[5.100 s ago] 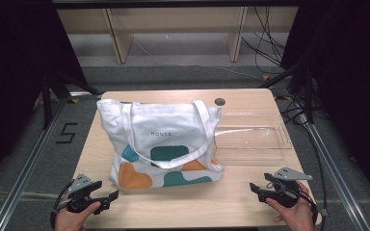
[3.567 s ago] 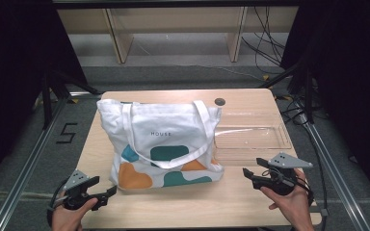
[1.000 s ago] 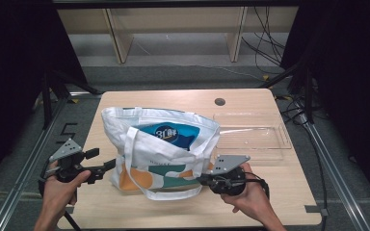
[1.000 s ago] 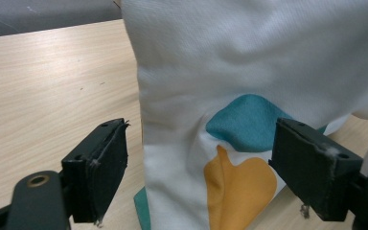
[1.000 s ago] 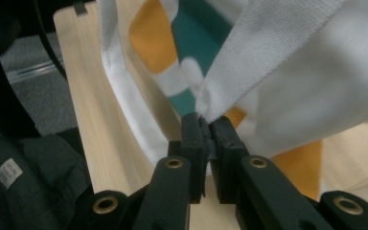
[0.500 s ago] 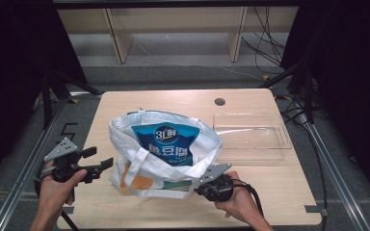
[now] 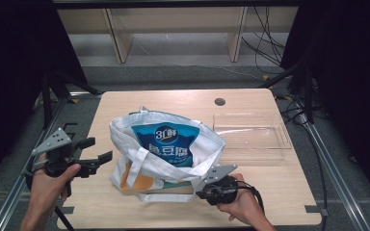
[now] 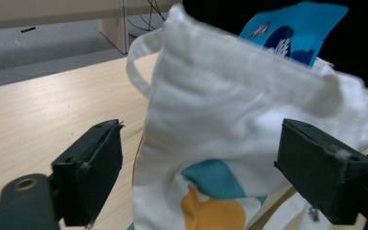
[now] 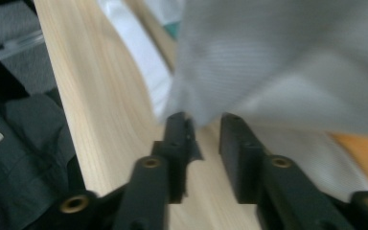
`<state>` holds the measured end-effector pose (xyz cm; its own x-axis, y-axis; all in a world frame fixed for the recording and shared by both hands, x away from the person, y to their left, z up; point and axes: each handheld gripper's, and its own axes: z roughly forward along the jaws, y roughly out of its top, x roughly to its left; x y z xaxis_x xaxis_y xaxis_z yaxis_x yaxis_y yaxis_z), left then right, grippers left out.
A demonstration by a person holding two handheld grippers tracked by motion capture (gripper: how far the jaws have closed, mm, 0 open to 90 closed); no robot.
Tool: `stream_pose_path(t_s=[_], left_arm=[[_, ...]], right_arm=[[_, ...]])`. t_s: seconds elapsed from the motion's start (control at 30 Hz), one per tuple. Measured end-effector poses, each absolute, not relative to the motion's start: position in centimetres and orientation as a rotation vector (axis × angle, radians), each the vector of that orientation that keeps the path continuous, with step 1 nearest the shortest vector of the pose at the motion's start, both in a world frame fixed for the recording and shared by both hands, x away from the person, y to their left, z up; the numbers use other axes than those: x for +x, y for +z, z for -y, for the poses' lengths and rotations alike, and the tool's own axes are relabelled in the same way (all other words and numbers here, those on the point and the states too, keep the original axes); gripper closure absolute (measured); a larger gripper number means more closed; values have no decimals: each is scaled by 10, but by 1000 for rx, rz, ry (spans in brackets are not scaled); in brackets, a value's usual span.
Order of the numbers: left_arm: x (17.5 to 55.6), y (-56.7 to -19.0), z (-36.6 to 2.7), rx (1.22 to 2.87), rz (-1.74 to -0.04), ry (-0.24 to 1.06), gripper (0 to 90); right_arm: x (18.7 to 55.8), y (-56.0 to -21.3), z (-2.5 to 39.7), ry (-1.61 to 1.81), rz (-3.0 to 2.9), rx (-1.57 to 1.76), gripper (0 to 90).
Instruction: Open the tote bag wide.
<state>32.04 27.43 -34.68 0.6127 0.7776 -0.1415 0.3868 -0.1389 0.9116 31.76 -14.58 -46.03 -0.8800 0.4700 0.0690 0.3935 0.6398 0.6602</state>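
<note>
High view: left claw spread beside tote bag; right claw seemingly pinching its fabric.

My tabletop is pale wood with a small dark round hole near its far edge. A white tote bag sits mid-table toward the near edge; a clear plastic tray lies by the right edge.
</note>
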Motion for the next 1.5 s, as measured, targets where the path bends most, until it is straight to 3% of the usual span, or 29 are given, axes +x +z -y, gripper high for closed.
stream_pose_path(t_s=[0.17, 0.53, 0.67, 0.73, 0.8, 1.0, 1.2, 1.33, 1.43, 1.5], left_arm=[[336, -330, -267, 1781, -961, 440, 149], [373, -311, -257, 1754, -993, 374, 159], [385, -315, -253, 1745, -977, 339, 284], [388, -320, -252, 1760, -960, 348, 471], [388, -326, -252, 1794, -953, 360, 587], [382, -342, -255, 1831, -929, 391, 739], [374, -351, -254, 1859, -898, 389, 778], [369, -361, -254, 1894, -888, 400, 789], [367, -371, -256, 1903, -902, 408, 797], [367, -381, -258, 1905, -913, 392, 802]], right_arm=[[313, -441, 168, 1129, -2673, 777, 604], [315, -418, 192, 1187, -2569, 827, 548], [316, -405, 199, 1215, -2521, 836, 538], [315, -400, 201, 1230, -2496, 850, 531], [317, -394, 203, 1244, -2475, 861, 526], [331, -372, 210, 1300, -2362, 928, 488], [351, -359, 204, 1335, -2301, 959, 461], [375, -374, 189, 1263, -2328, 996, 500], [379, -384, 184, 1215, -2388, 1001, 610], [382, -389, 186, 1126, -2424, 936, 735]])
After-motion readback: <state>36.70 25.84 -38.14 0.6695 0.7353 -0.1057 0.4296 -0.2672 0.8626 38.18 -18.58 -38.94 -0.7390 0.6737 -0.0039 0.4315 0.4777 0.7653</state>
